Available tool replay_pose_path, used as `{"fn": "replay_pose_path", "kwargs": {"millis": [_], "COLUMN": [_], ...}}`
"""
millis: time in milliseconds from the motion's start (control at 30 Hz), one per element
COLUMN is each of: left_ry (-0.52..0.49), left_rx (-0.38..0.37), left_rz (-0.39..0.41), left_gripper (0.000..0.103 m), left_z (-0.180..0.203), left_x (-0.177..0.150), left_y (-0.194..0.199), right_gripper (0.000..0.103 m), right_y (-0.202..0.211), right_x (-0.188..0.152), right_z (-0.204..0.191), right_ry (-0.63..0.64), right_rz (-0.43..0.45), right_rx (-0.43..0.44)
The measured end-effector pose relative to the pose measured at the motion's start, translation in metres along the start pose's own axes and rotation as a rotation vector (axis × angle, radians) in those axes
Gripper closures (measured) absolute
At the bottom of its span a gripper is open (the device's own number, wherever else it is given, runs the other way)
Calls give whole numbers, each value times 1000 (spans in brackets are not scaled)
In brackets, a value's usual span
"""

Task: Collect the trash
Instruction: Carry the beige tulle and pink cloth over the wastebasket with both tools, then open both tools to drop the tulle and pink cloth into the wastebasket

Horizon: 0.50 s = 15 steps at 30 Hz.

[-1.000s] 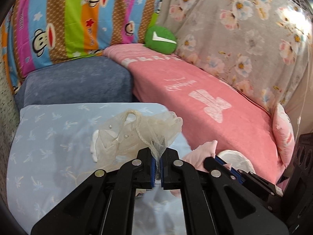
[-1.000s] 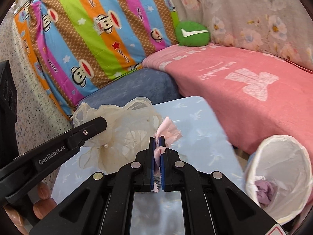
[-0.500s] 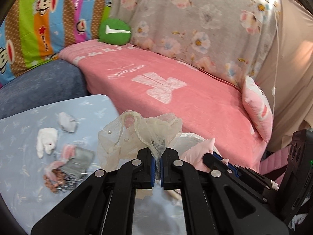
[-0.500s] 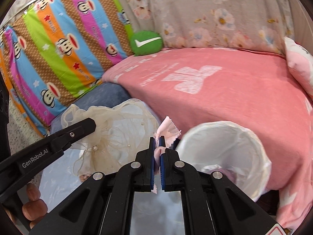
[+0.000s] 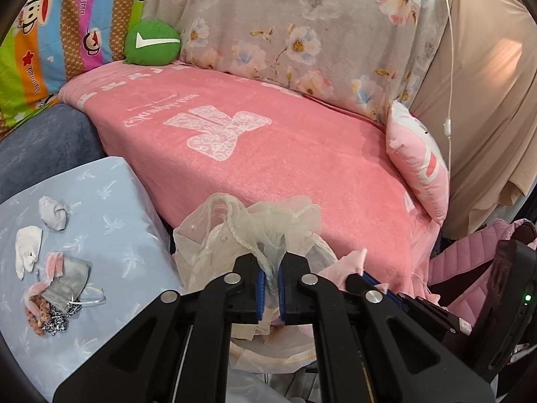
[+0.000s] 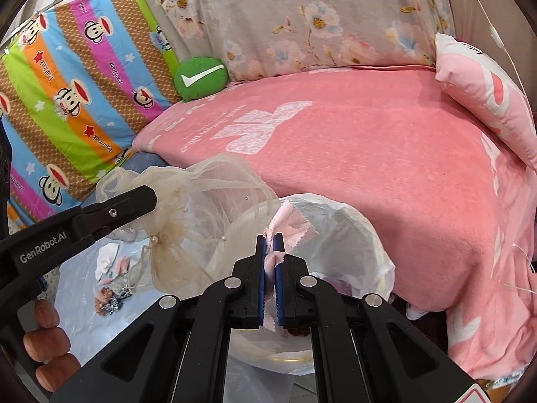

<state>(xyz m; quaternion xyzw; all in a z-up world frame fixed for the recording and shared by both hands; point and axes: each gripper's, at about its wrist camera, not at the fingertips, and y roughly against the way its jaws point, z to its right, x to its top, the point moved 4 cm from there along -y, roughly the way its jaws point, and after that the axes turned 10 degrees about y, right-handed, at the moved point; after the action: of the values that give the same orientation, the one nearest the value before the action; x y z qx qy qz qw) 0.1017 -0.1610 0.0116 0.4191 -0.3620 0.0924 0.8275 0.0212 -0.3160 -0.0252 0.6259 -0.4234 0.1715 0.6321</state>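
Left wrist view: left gripper (image 5: 270,285) is low centre. Its jaws have just been opening a little, w/ cream mesh fabric (image 5: 248,231) still between the blue pads, which look only loosely closed on it. The mesh bunches up just ahead of the fingers, over the white bin liner (image 5: 322,252), mostly hidden beneath. To the right, the right gripper (image 5: 369,277) holds a pink scrap (image 5: 349,262). More trash (image 5: 55,282) lies on the light blue table (image 5: 110,208) at left, well apart. Pink sofa blanket (image 5: 302,154) fills the middle.

Right wrist view: right gripper (image 6: 270,268) is clamped narrow on the pink scrap (image 6: 292,221), directly above the open mouth of the bin liner (image 6: 352,231). The mesh (image 6: 174,221) hangs from the left gripper (image 6: 134,201) at the liner's left rim, partly over it.

Doing it well, prob.: open both fully only once each piece hangs inside the rim; the mesh is light and clingy, so it may snag on a pad. Shift it further over the opening first.

Room: sofa edge is close behind the bin, table edge just beside it at left; the clear way out looks to be upward.
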Motion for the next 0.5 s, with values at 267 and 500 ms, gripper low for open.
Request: {"fn": "replay_pose_path", "kwargs": {"millis": [267,500], "left_ry": [28,20], "left_rx": [49,92], "left_rz": [17,49], "left_gripper": [47,42], "left_z": [-10,-22], "left_x": [0,2], "left_y": [-8,-3], "right_gripper": [93,70], "right_y": [-10,-12], "right_x": [3,9], "right_z": [0,-12], "right_ry": [2,19], "right_rz": [0,21], "right_rx": [-8,-13]}}
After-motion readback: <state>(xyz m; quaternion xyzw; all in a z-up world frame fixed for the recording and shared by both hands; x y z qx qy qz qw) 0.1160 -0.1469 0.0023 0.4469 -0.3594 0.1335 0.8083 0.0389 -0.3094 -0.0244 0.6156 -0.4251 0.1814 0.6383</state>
